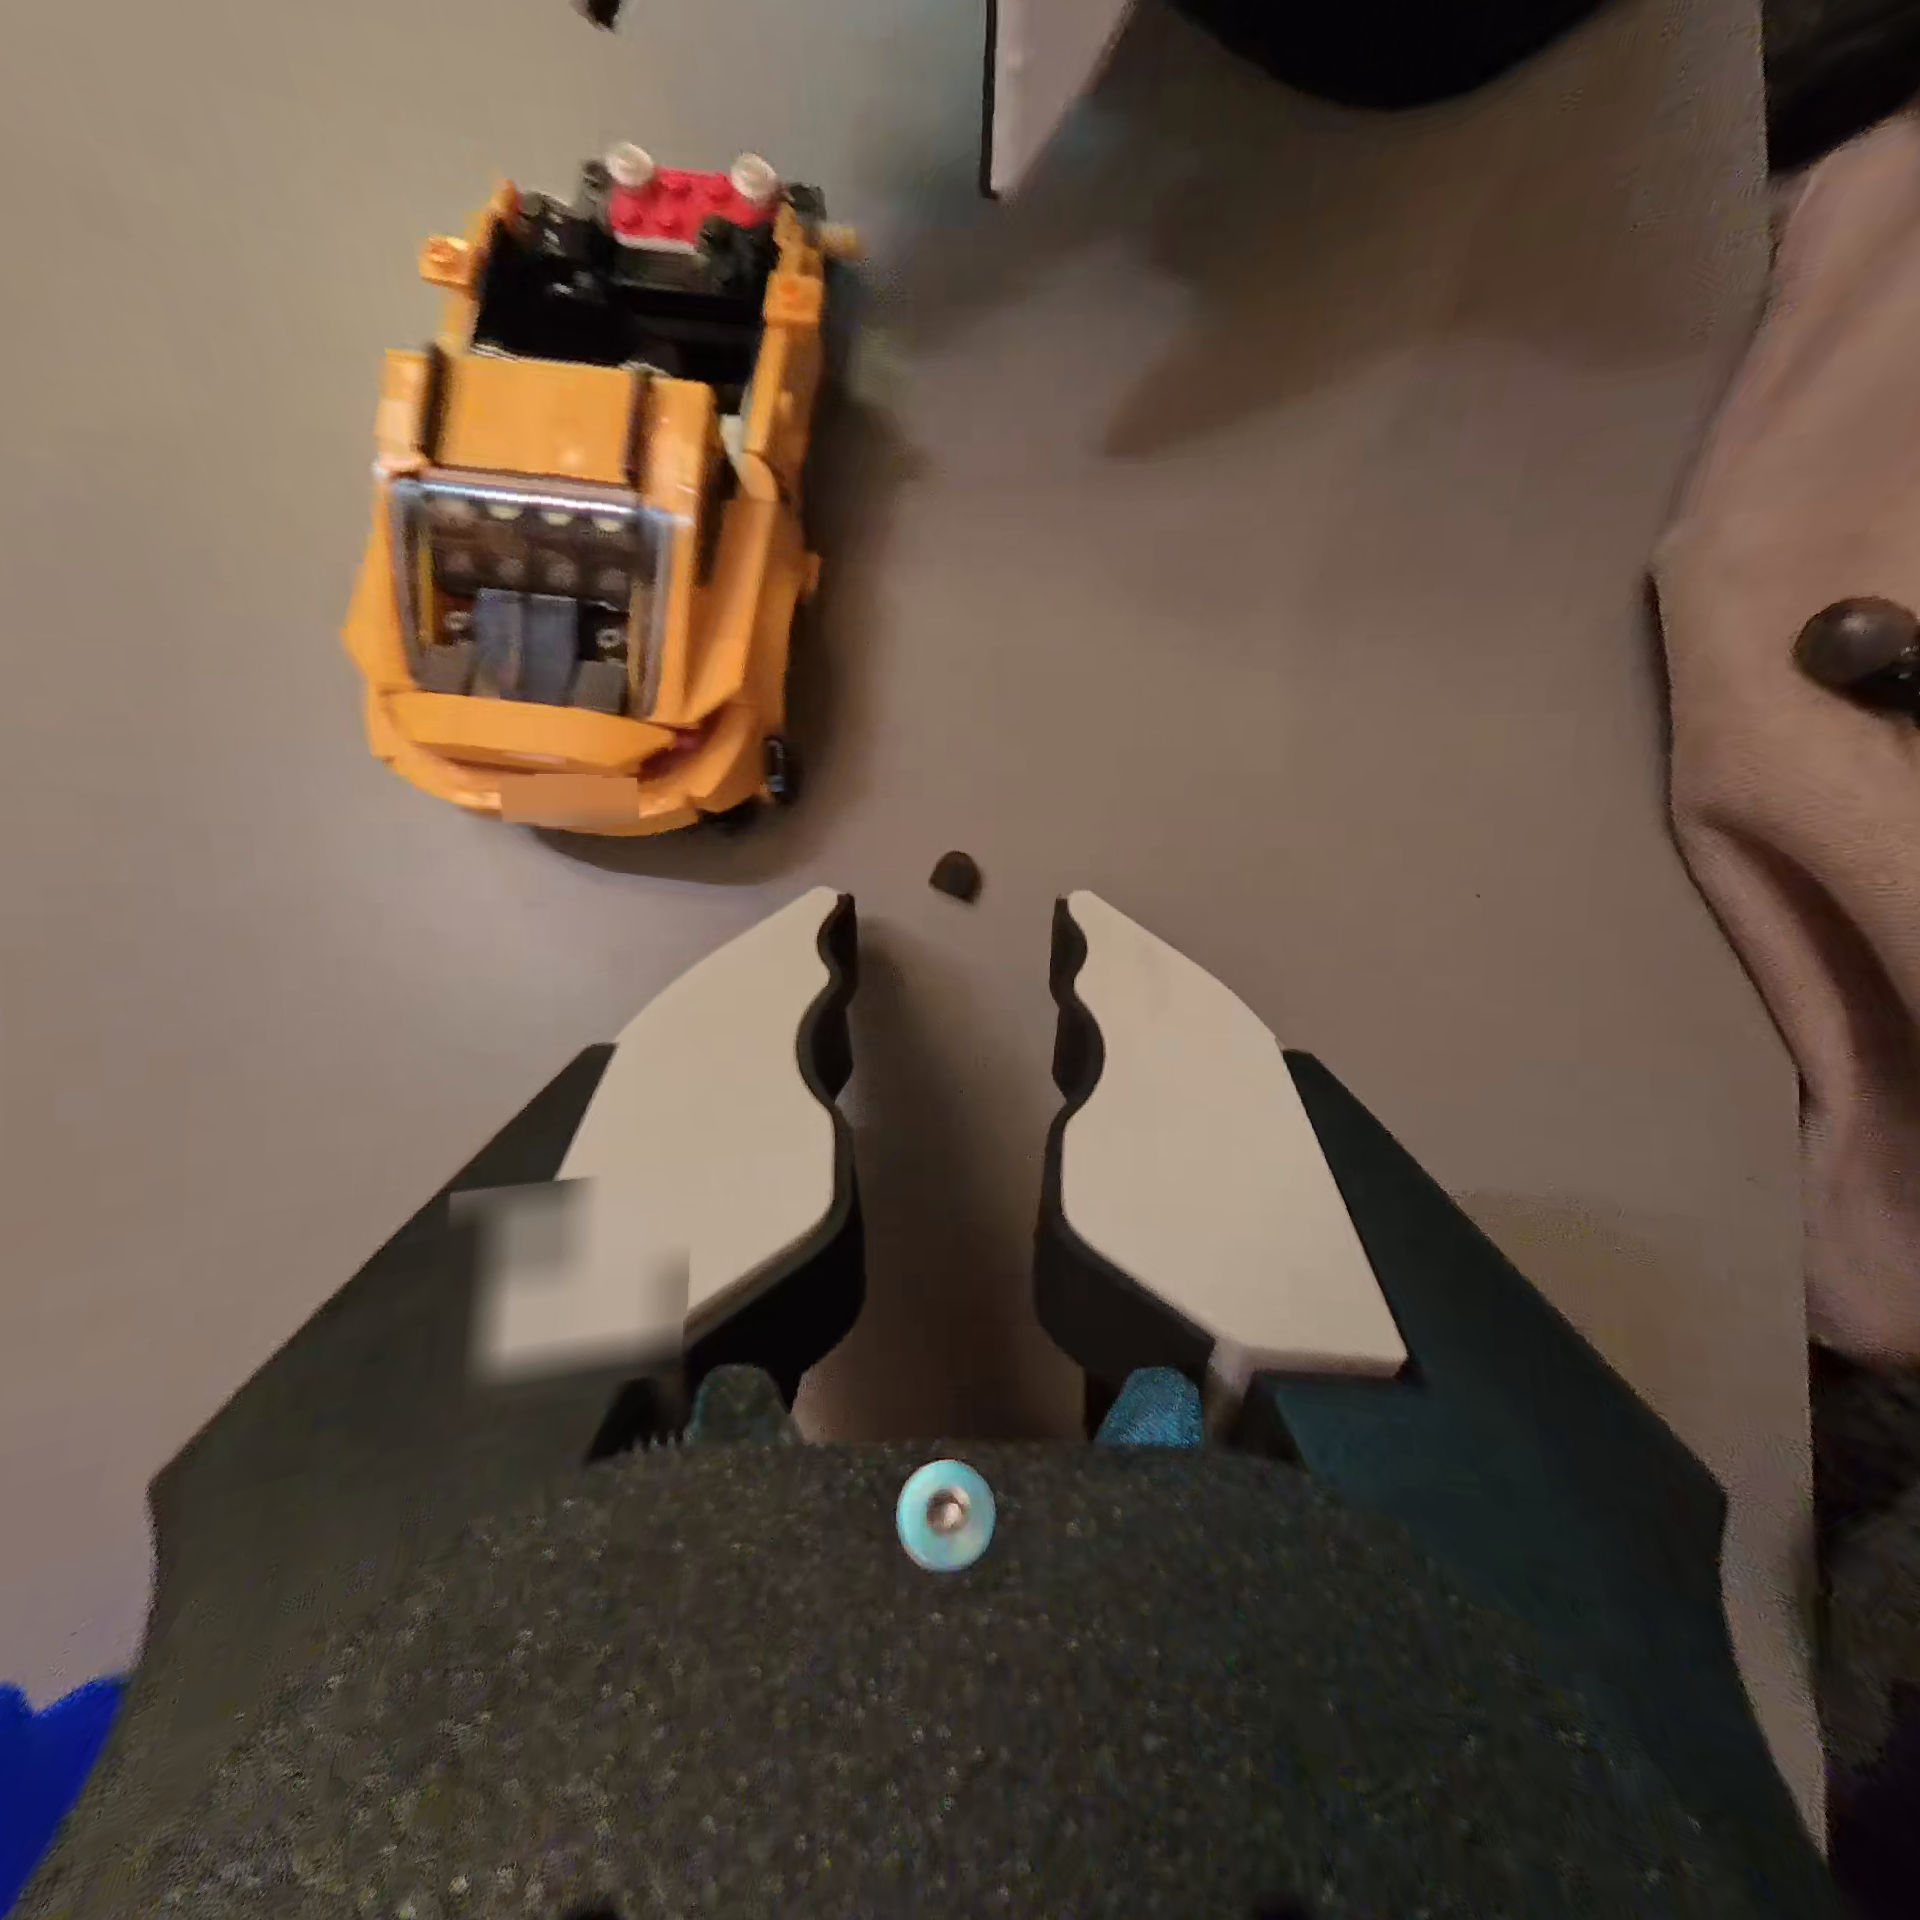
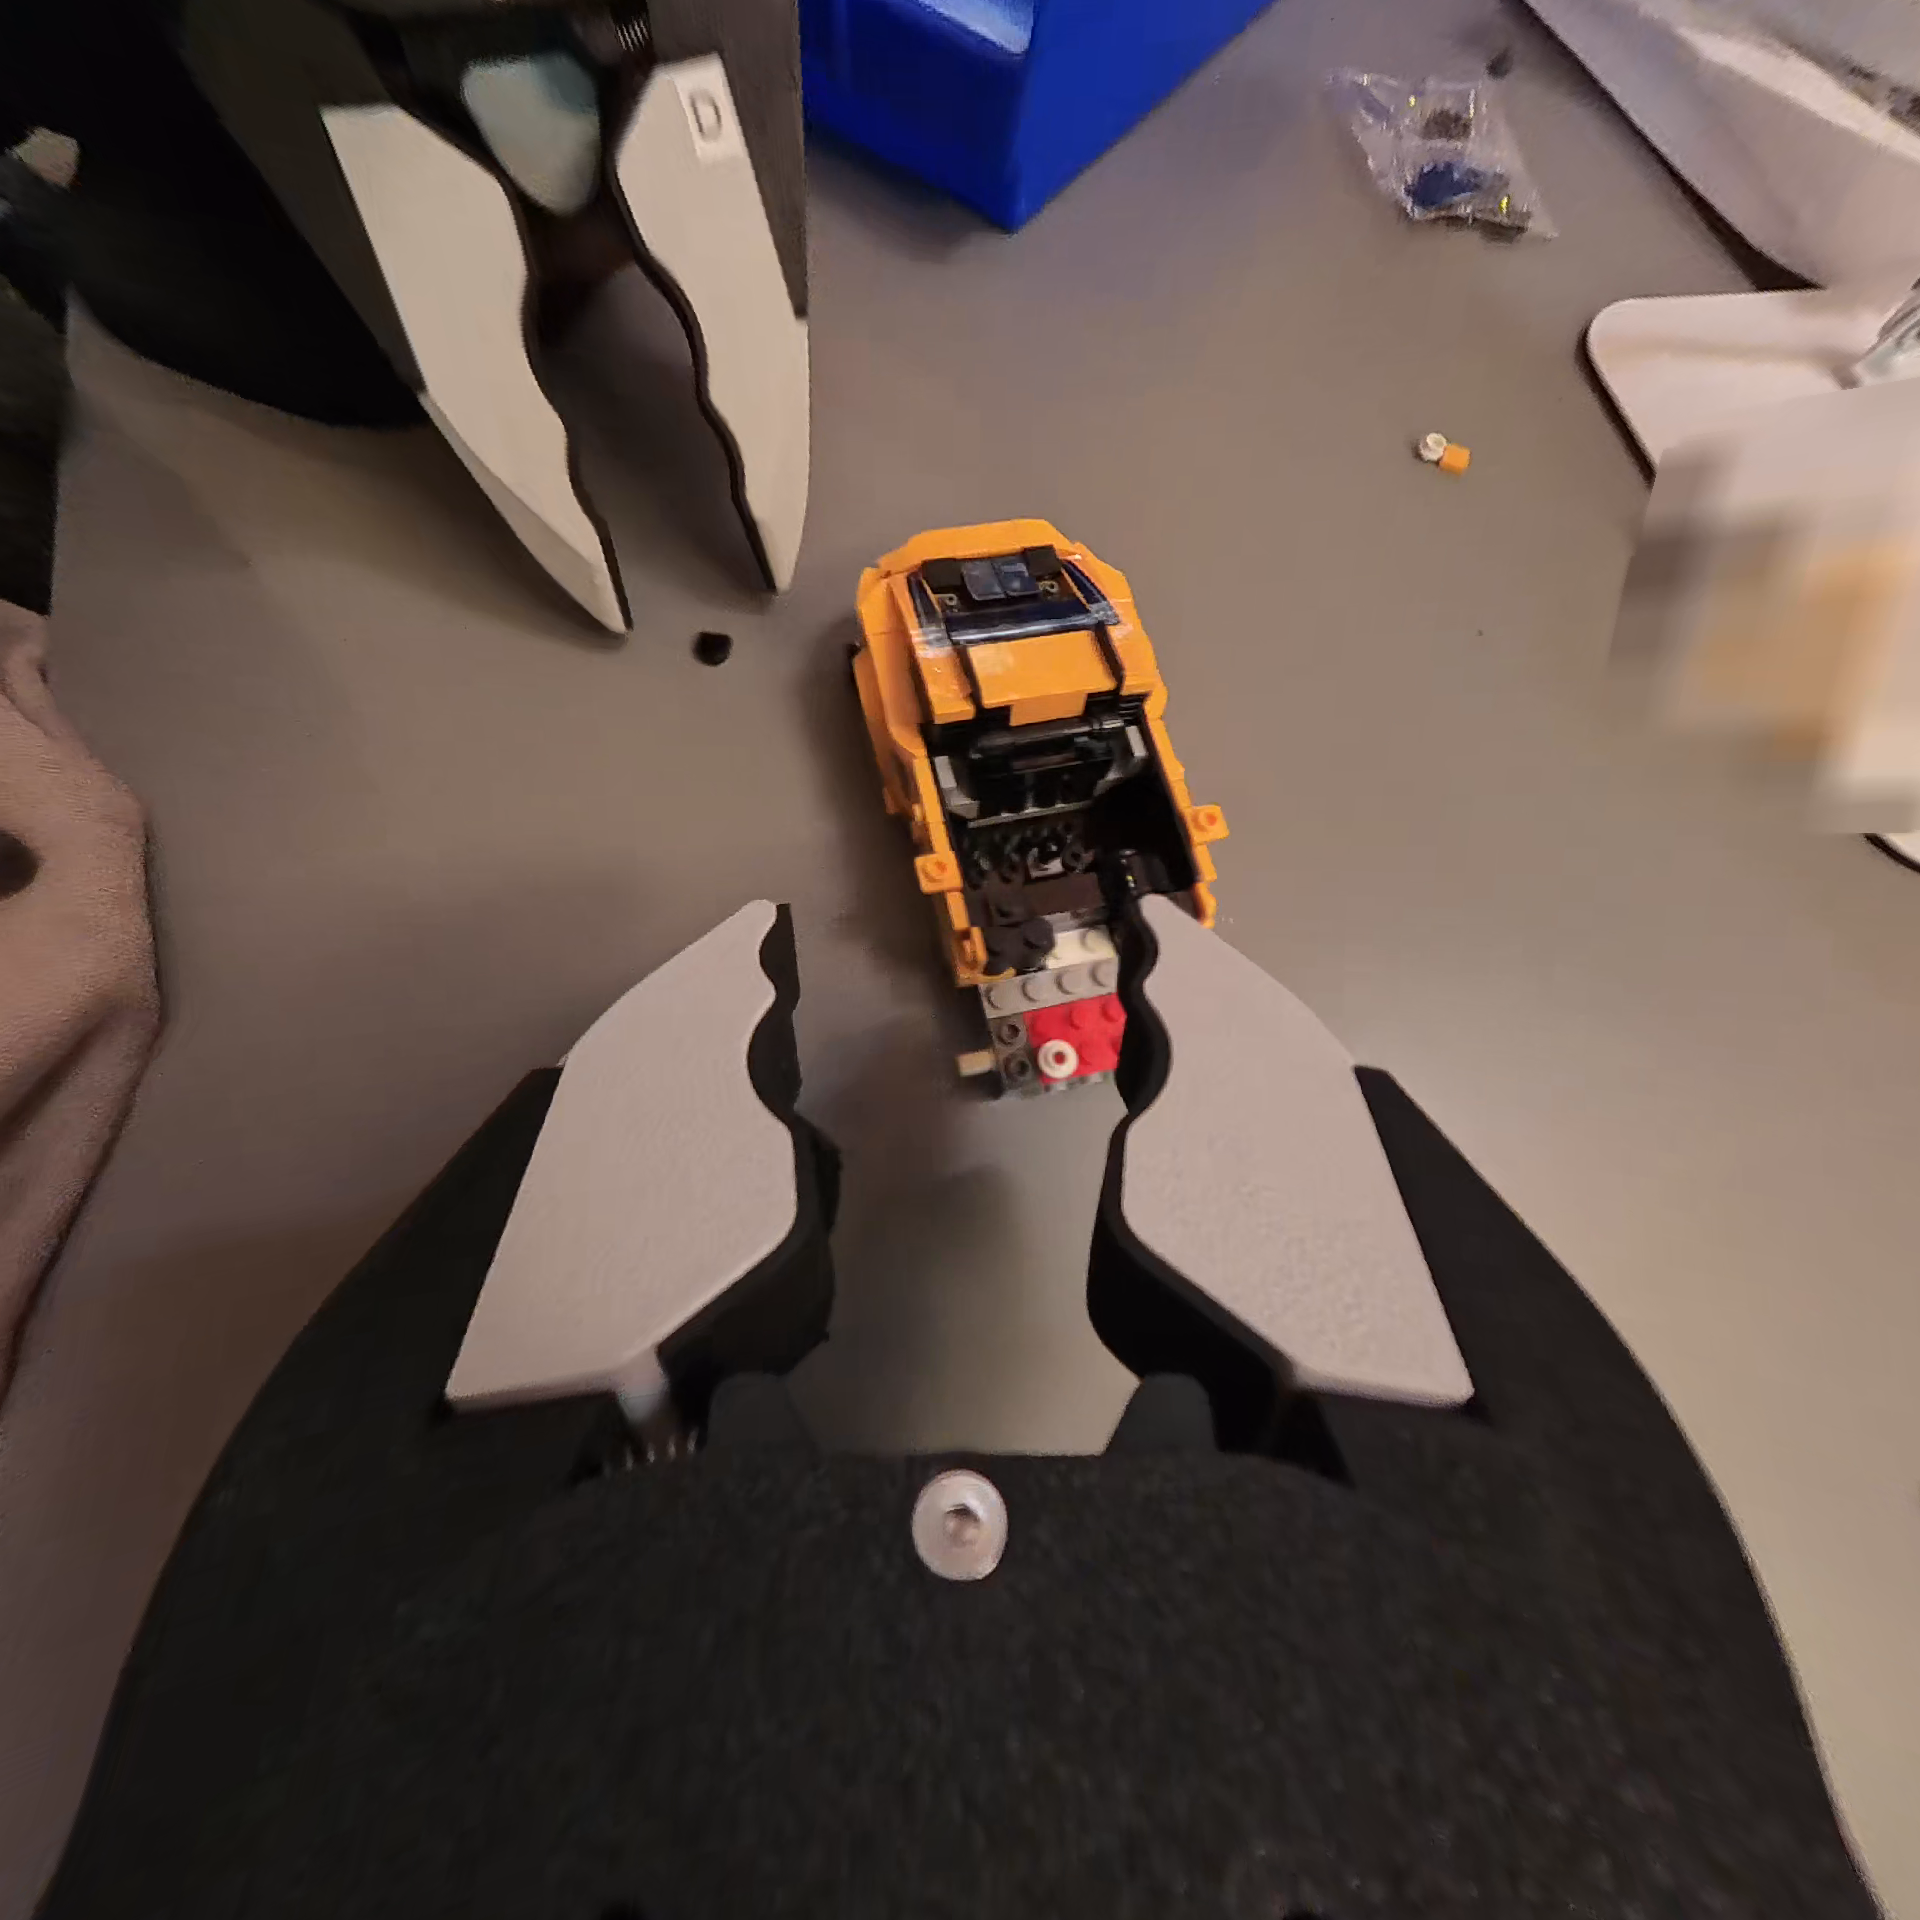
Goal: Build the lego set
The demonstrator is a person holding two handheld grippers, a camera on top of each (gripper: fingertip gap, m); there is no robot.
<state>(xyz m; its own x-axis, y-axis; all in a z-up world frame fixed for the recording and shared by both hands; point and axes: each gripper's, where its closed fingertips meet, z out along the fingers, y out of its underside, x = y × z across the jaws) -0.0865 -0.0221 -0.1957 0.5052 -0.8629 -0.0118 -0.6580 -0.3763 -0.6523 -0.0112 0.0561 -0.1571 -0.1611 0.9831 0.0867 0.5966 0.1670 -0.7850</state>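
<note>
An orange brick-built toy car point(image 1: 582, 540) stands on the grey table point(image 1: 1247, 675), with an open black cabin and a red and grey studded rear end. My left gripper point(image 1: 954, 912) is open and empty, and a small dark piece point(image 1: 954, 876) lies on the table just ahead of its fingertips, touching neither. The right wrist view shows the same: the left gripper point(image 2: 694, 603) is open above the small dark piece point(image 2: 711, 647), left of the car point(image 2: 1023, 727). My right gripper point(image 2: 964, 909) is open around the car's rear end. Its right fingertip point(image 2: 1158, 925) overlaps the car's rear corner and its left fingertip stands clear.
A blue bin point(image 2: 997, 104) stands at the far edge. A clear bag of small parts point(image 2: 1444, 145) and a loose orange and white piece point(image 2: 1444, 452) lie at the far right, near a white object point(image 2: 1714, 353). Beige cloth with a dark button point(image 1: 1818, 831) lies beside the left gripper. Spacing between my two grippers at the tips: around 12 cm.
</note>
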